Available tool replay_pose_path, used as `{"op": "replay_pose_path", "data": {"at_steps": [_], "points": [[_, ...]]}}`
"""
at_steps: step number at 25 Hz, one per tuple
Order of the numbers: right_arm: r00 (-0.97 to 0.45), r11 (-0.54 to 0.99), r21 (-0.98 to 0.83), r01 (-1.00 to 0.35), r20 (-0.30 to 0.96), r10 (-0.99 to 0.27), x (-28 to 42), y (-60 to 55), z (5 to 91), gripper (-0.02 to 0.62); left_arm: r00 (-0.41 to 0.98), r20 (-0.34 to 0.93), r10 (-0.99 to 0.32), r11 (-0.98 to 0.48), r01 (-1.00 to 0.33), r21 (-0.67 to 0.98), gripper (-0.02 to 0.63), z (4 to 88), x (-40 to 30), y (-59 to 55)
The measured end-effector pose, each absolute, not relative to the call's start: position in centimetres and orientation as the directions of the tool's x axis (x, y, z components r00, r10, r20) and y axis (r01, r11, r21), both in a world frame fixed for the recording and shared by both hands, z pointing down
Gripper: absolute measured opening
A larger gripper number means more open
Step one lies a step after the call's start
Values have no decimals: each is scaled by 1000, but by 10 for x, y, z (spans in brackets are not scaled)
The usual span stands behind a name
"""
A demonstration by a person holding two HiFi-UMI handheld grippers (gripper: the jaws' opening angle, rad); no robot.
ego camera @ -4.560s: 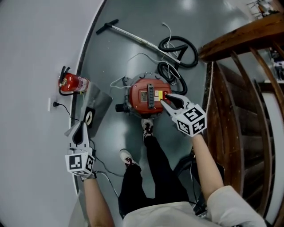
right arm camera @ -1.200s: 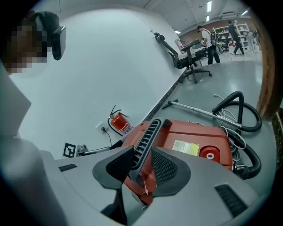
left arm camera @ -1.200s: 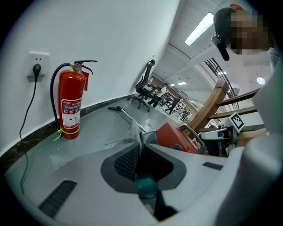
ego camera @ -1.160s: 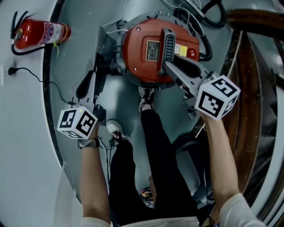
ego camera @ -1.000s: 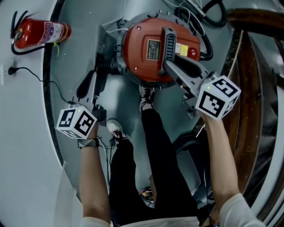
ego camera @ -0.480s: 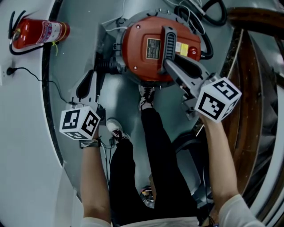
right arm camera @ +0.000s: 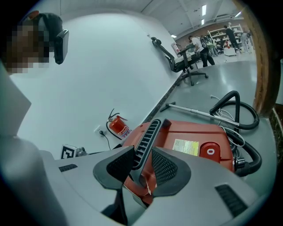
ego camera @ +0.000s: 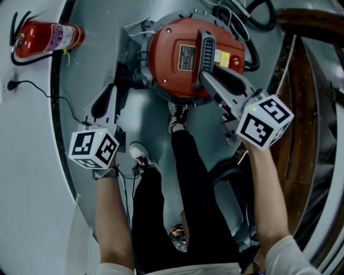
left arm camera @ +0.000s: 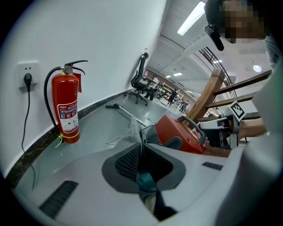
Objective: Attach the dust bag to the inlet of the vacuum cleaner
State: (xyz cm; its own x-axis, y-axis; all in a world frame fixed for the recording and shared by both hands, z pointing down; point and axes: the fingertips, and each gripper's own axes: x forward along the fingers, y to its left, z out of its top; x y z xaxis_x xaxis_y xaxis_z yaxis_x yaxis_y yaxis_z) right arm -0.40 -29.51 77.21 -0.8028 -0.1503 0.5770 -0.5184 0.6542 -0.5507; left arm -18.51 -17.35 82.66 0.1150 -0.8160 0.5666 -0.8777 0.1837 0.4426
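The red vacuum cleaner (ego camera: 183,59) stands on the grey floor, with its black inlet stub (ego camera: 131,81) facing left. My right gripper (ego camera: 208,80) is shut on the black carry handle (right arm camera: 148,132) on top of the vacuum cleaner (right arm camera: 194,141). My left gripper (ego camera: 106,102) is to the left of the inlet and shut on the thin translucent dust bag (ego camera: 126,51). In the left gripper view the dust bag (left arm camera: 131,127) rises as a sheet from the left gripper (left arm camera: 141,148), with the vacuum cleaner (left arm camera: 179,134) just beyond. The bag's opening is hidden.
A red fire extinguisher (ego camera: 48,37) and a plugged wall socket (ego camera: 5,84) are at the wall on the left. The coiled black hose (ego camera: 252,16) and a metal wand (right arm camera: 199,112) lie behind the vacuum. A wooden stair railing (ego camera: 306,32) runs on the right. The person's shoes (ego camera: 177,118) stand beside the vacuum.
Since 4.6 s ago the head has come down close and my left gripper has brought the bag up to the inlet side. Over the last second, only the left gripper shifted slightly.
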Motion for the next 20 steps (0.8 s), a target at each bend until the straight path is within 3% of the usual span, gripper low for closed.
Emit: {"op": "replay_pose_path", "data": {"at_steps": [20], "points": [[-817,657,-568,-497,562,-132,-5,-292,773,127,64,546,-836,260,-829,495,25,824,-182,-176]]}}
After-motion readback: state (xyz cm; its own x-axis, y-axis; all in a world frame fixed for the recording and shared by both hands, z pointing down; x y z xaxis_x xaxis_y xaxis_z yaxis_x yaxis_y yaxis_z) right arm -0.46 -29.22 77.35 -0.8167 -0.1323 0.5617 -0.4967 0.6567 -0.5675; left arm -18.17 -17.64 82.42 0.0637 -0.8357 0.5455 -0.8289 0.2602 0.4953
